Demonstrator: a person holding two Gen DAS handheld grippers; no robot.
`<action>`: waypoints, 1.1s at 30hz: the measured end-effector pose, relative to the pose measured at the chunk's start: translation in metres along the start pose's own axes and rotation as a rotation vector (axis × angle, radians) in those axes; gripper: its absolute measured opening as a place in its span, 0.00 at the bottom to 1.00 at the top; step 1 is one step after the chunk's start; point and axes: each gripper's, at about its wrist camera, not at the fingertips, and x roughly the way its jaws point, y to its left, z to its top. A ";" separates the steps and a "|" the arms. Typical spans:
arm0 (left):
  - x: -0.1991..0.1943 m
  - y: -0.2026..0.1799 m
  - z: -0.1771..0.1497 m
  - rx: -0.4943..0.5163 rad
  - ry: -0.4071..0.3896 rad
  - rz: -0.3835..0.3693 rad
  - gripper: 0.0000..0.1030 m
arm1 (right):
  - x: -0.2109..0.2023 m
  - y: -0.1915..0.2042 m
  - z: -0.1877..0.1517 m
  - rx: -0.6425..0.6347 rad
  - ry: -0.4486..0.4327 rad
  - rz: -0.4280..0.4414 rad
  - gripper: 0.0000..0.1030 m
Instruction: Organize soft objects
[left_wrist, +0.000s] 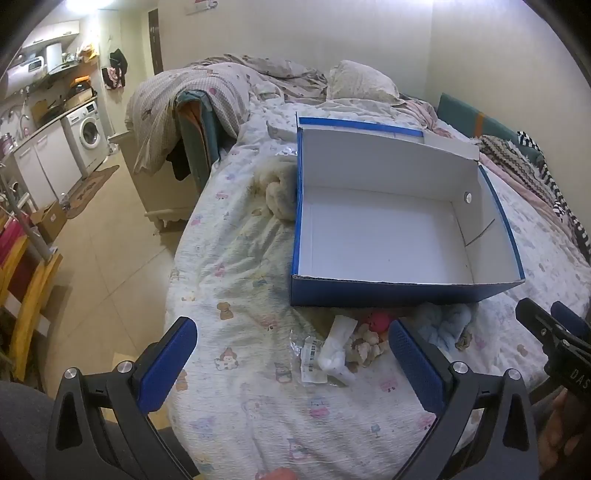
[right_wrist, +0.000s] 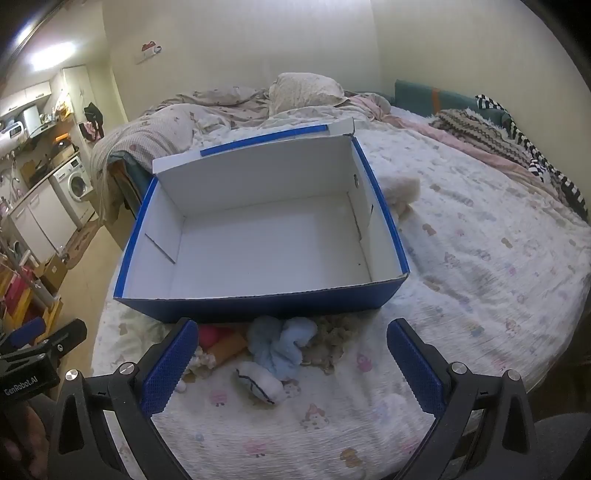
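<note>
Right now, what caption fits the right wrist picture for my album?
Open right gripper hovers over soft toys before an empty blue box.

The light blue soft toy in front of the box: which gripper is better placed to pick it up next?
Right, probably. The light blue soft toy lies between the open right gripper fingers, just ahead. For the left gripper it sits off to the side, beyond its finger.
</note>
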 end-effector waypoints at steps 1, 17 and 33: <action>0.000 0.000 0.000 0.000 0.000 0.000 1.00 | 0.001 0.000 0.000 -0.001 0.001 0.001 1.00; -0.001 0.000 0.000 -0.001 -0.001 -0.001 1.00 | 0.003 0.001 0.001 0.000 0.002 0.002 1.00; -0.001 -0.003 -0.001 0.002 -0.003 -0.001 1.00 | 0.003 0.001 0.001 0.000 0.003 0.002 1.00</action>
